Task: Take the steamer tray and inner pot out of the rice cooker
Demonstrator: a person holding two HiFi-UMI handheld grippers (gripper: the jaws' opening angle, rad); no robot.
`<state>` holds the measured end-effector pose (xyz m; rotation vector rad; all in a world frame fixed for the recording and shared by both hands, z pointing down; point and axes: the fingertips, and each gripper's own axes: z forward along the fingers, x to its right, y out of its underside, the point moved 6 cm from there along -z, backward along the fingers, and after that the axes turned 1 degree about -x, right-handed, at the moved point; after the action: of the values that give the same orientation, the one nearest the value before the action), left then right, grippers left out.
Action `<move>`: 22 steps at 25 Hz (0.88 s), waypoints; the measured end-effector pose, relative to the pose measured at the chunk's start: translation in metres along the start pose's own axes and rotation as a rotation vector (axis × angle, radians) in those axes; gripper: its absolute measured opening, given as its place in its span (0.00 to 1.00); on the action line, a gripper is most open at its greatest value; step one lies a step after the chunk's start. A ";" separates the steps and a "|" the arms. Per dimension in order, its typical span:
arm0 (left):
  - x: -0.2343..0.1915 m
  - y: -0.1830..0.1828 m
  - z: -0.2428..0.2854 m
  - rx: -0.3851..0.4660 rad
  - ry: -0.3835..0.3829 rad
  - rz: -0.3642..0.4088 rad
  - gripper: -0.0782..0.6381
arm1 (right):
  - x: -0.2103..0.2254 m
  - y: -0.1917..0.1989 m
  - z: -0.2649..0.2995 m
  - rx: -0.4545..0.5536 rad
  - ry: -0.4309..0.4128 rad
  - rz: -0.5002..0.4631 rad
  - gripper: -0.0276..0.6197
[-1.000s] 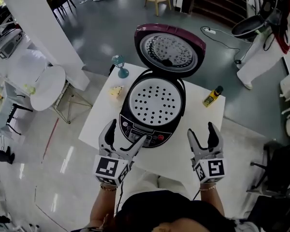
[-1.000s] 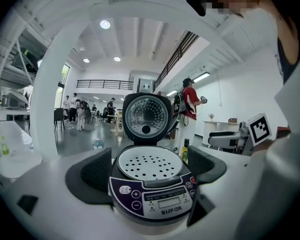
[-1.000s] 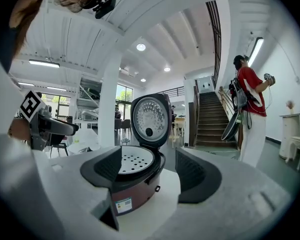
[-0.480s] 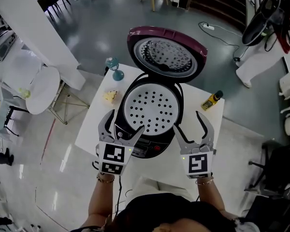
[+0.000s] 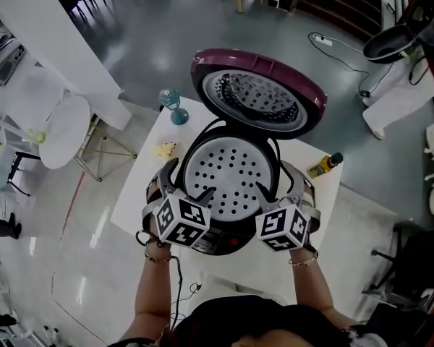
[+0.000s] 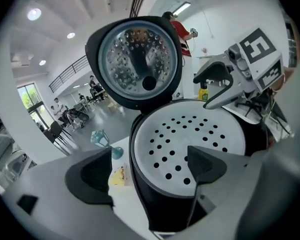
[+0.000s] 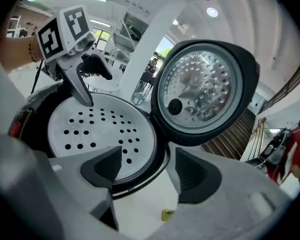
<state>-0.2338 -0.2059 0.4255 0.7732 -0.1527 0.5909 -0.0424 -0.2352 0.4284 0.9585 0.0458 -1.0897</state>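
Now the left gripper (image 6: 147, 171) and right gripper (image 7: 149, 171) gape wide, gripping nothing. Each straddles one side rim of the round white perforated steamer tray (image 5: 230, 181). Black-and-white square markers (image 5: 182, 221) cover their cubes.

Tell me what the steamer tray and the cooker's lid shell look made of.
Steamer tray: likely plastic or coated metal, with a matte pale grey-white finish, evenly punched round holes and no glare. Lid shell: probably moulded plastic, smooth maroon, with a slight sheen along its curved rim.

The steamer tray (image 5: 230, 181) hides the inner pot — wholly.
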 end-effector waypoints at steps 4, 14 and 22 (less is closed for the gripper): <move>-0.006 -0.001 0.019 -0.076 0.058 0.001 0.76 | 0.008 -0.004 0.026 -0.083 -0.054 -0.017 0.56; -0.037 0.015 0.056 -0.332 0.028 0.037 0.76 | 0.007 -0.004 0.060 -0.254 -0.121 -0.078 0.55; -0.045 0.013 0.058 -0.314 0.080 -0.056 0.75 | 0.017 -0.013 0.049 -0.157 -0.126 -0.013 0.32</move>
<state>-0.2733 -0.2591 0.4599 0.4478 -0.1449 0.5281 -0.0633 -0.2822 0.4426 0.7488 0.0343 -1.1393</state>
